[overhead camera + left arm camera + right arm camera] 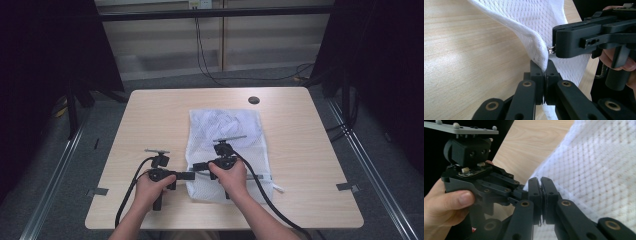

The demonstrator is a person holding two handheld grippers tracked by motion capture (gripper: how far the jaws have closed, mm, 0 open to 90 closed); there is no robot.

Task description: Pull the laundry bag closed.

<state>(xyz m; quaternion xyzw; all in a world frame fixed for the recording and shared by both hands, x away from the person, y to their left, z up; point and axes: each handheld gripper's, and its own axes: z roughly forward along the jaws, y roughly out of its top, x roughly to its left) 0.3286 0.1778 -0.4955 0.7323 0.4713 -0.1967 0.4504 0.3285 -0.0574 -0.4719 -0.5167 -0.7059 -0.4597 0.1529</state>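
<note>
Mesh bag (541, 32) edge between both tools' jaws

My bench (150, 120) was a pale wood-grain top with rounded corners and a round dark cable hole (254, 100) near its far edge. Grey carpet (170, 80) covered the floor around it. Black curtains (45, 60) hung at both sides, leaving the room dim there. Behind the bench stood a light panelled wall (165, 45) crossed by a dark horizontal bar (210, 14), with black cables (202, 55) hanging down and trailing along the floor. Metal rails (52, 185) ran along the floor on either side.
</note>
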